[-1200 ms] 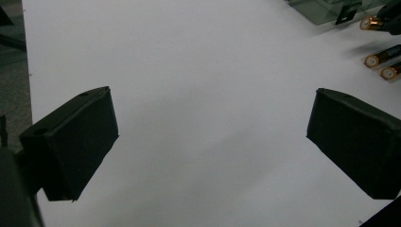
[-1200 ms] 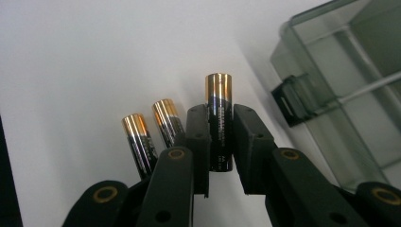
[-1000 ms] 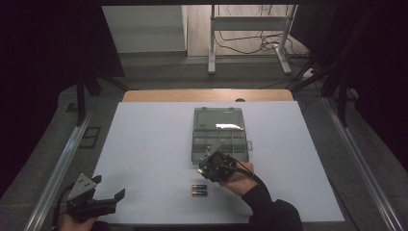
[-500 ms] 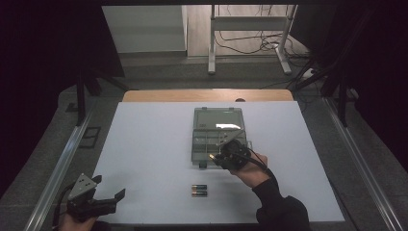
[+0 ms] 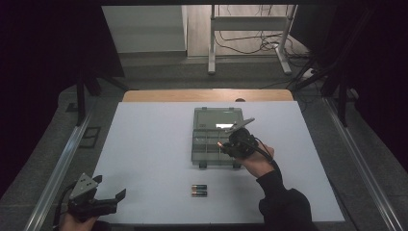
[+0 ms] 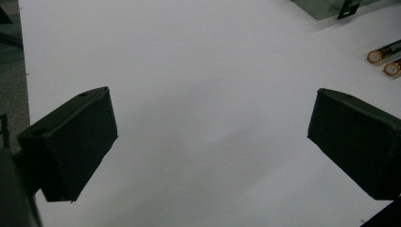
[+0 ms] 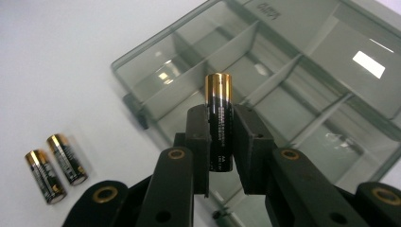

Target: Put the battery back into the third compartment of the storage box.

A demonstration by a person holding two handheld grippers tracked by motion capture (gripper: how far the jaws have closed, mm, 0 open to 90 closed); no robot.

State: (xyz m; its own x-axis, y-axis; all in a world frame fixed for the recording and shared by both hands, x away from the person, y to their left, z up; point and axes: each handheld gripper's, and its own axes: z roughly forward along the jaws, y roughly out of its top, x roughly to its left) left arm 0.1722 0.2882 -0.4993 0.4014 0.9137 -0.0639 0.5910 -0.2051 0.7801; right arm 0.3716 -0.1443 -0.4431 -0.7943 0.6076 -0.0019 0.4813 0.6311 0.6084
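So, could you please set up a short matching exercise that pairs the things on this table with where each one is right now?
Things:
1. one battery
2. pair of batteries
3. organizer box
4. left tool

Places or states:
A. open, at the near left corner of the table
B. clamped in the right tool, over the box
C. lying side by side on the table, near the box's front edge
D. mid-table, compartments exposed

Pairs: 1-B, 2-C, 3-D, 4-A

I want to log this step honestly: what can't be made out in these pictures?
- Print on the held battery: right gripper view, too small and blurred.
- Its lower end: same view, hidden between the right gripper pads.
- Which compartment of the box it hangs over: high view, hand and gripper cover it.
- Two batteries on the table: left gripper view, cut off by the right edge.
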